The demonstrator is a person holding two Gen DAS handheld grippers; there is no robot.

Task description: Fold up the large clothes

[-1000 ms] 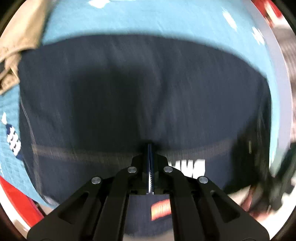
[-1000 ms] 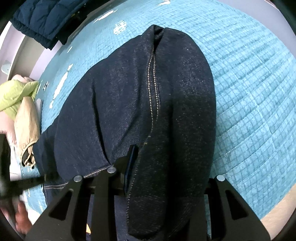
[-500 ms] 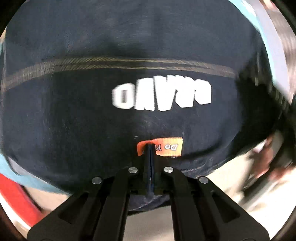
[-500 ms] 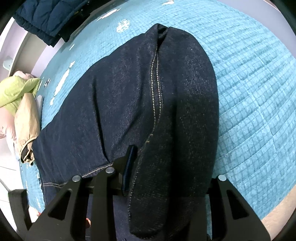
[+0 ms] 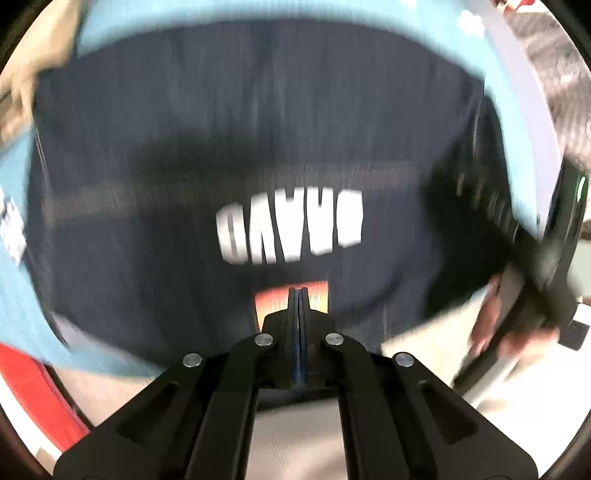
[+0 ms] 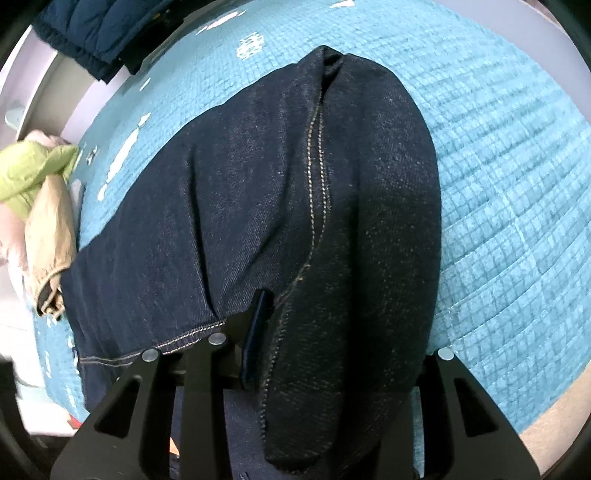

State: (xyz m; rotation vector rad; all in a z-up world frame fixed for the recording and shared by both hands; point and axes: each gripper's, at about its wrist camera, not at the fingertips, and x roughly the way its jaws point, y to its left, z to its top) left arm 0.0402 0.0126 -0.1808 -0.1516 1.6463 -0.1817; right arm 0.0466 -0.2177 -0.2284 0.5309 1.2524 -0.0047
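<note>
Dark blue jeans (image 6: 258,206) lie folded lengthwise on a teal quilted bed cover (image 6: 517,184). In the left wrist view the jeans' waistband (image 5: 258,147) fills the frame, blurred, with white lettering and an orange label (image 5: 317,299). My left gripper (image 5: 298,295) is shut at that label on the waistband edge. My right gripper (image 6: 273,306) is shut on a denim fold; the cloth drapes over its right finger and hides it.
A green and a beige garment (image 6: 44,199) lie at the bed's left side. A navy padded jacket (image 6: 103,33) hangs at the top left. A red object (image 5: 33,391) sits at the lower left of the left wrist view. The other hand-held gripper (image 5: 546,280) shows at that view's right.
The left wrist view keeps shifting over the waistband: the lettering rose half a second ago and now sits lower again. The right gripper holds its denim fold nearly still.
</note>
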